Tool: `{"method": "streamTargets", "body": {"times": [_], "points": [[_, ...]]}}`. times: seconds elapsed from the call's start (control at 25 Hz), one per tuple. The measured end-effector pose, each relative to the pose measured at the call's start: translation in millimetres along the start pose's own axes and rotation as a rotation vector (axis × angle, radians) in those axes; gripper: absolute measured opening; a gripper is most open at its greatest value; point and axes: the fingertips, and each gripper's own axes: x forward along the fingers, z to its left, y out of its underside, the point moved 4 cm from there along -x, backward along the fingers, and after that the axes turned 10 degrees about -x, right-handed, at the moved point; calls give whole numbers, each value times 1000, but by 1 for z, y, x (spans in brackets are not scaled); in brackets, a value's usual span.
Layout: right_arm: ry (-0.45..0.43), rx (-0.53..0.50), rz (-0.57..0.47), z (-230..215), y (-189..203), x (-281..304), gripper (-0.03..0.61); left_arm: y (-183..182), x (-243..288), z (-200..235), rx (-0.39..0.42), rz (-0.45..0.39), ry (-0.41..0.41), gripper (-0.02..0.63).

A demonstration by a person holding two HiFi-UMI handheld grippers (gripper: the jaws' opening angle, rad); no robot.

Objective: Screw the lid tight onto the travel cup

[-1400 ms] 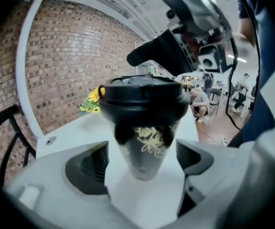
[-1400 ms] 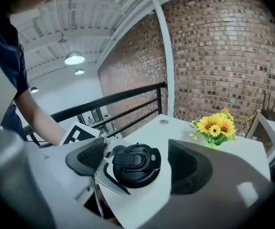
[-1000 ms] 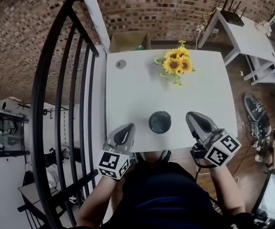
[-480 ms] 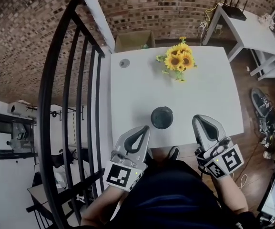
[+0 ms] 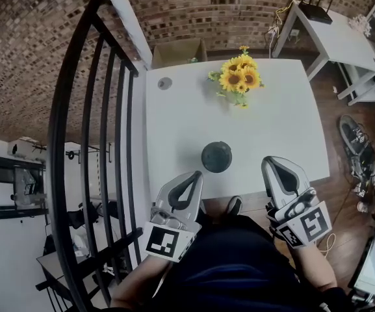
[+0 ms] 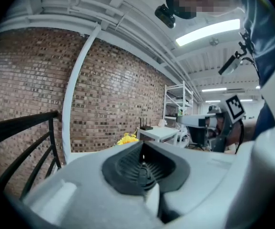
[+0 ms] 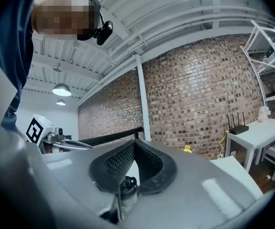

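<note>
Both tools closed and empty: left gripper (image 5: 188, 179) has its jaws pressed together with nothing between them, same for right gripper (image 5: 280, 169). I'm holding them at the near edge of the white table (image 5: 187, 122), one either side of the travel cup (image 5: 217, 157), neither touching it. The cup stands upright close to that near edge. In the right gripper view it shows low through the gap behind the pads, with the dark lid (image 7: 127, 182) on top — can't tell how tight it sits. Sunflowers (image 5: 239, 80) are at the far side, well apart from the cup. Black railing (image 5: 60, 116) runs along my left.
</note>
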Motion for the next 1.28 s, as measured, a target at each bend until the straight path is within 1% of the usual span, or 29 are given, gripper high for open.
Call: {"method": "streamTargets", "body": {"times": [0.2, 0.32, 0.44, 0.52, 0.96, 1.28], "points": [[-5, -24, 3, -1, -7, 1, 11, -4, 1, 0, -17, -26, -7, 3], [-3, -42, -2, 0, -10, 3, 11, -13, 3, 0, -8, -56, -11, 3], [-1, -47, -3, 0, -10, 2, 11, -8, 2, 0, 13, -39, -11, 3], [2, -49, -3, 1, -10, 1, 11, -5, 0, -1, 12, -30, -14, 3], [3, -57, 1, 0, -9, -2, 11, -5, -1, -1, 4, -32, -24, 3], [5, -53, -5, -1, -6, -1, 11, -6, -2, 0, 16, -39, -36, 3]]}}
